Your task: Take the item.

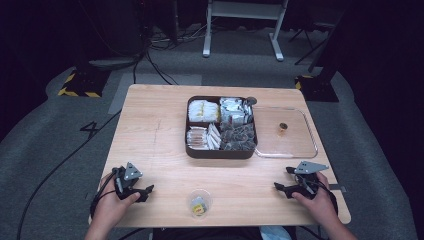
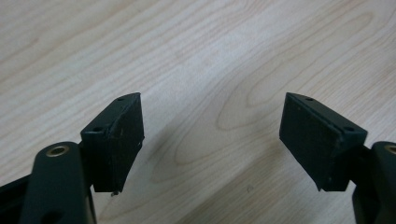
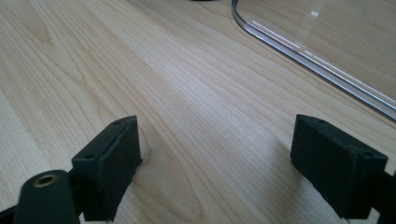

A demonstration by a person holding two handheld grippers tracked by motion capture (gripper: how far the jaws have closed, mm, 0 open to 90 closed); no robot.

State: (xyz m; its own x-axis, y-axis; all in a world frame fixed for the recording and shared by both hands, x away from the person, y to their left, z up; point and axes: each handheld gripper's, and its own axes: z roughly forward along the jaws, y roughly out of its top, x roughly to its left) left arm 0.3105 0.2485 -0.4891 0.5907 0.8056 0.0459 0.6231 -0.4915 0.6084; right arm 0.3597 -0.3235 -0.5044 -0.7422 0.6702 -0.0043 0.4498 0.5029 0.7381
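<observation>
- On the near edge of the wooden table (image 1: 165,150), the left gripper (image 1: 142,192) and right gripper (image 1: 281,188) rest at opposite corners, each held in a hand, each spread wide and holding nothing.
- Nearest thing to both: a small clear cup (image 1: 199,204) with a yellow item inside, standing upright at the front edge, midway between the grippers and apart from each.
- Farther back, a dark four-compartment tray (image 1: 221,152) holds packets; its clear lid (image 1: 295,150) lies flat just to its right, with a small brown object (image 1: 283,128) resting on it.
- Judged step: an opening reach. To do it well, bring one gripper level with the cup, jaws astride its wall, and close gently, since thin clear plastic is likely to flex or tip.
- High view: gives the whole layout, cup, tray and lid together.
- Left gripper view: its pads (image 2: 116,140) stand wide apart over bare wood grain.
- Right gripper view: adds the rounded lid rim (image 3: 308,60) near its own open jaws, a closeness the high view renders less clearly.
</observation>
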